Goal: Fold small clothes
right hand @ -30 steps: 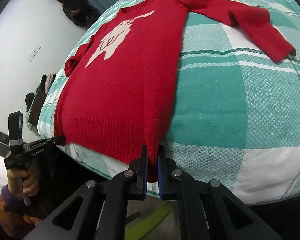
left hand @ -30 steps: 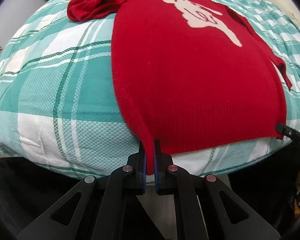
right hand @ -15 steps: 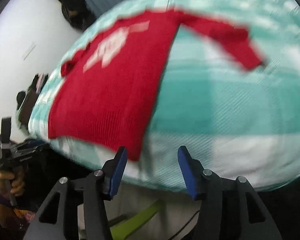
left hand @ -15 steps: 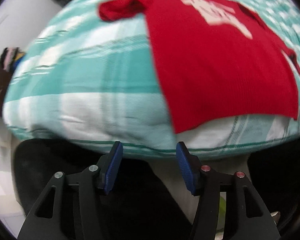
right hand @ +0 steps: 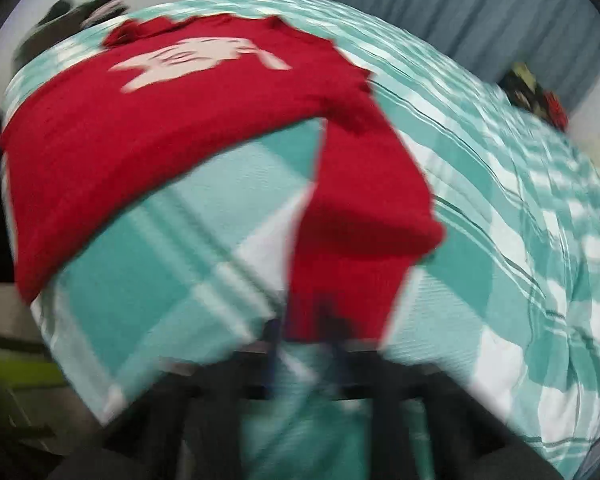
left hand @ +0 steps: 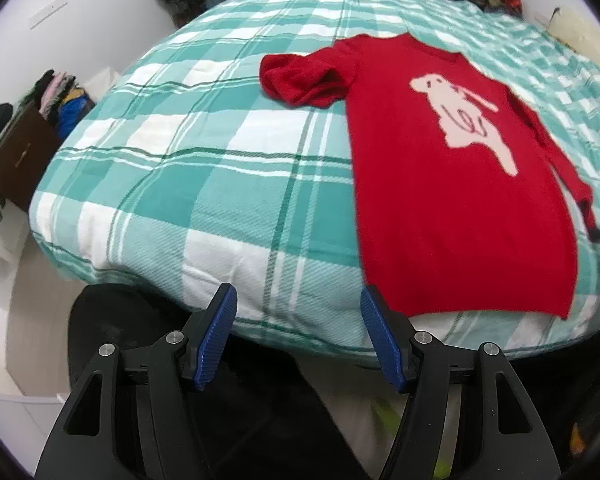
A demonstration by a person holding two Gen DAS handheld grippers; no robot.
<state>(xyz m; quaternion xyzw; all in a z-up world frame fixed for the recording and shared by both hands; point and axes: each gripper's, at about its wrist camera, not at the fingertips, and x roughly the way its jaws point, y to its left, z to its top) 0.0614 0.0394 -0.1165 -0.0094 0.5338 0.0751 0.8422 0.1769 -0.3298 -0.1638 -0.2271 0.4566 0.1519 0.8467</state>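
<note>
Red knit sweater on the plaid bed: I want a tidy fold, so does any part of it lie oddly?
Yes. The red knit sweater lies flat on the teal-and-white plaid bedspread, but its far-side sleeve is bunched into a crumpled lump beside the shoulder instead of lying straight.

One red sweater (left hand: 456, 200), right; one plaid bed (left hand: 220, 184); one brown box (left hand: 18, 160), far left; two tools: left tool (left hand: 298, 334), right tool (right hand: 306, 344).
</note>
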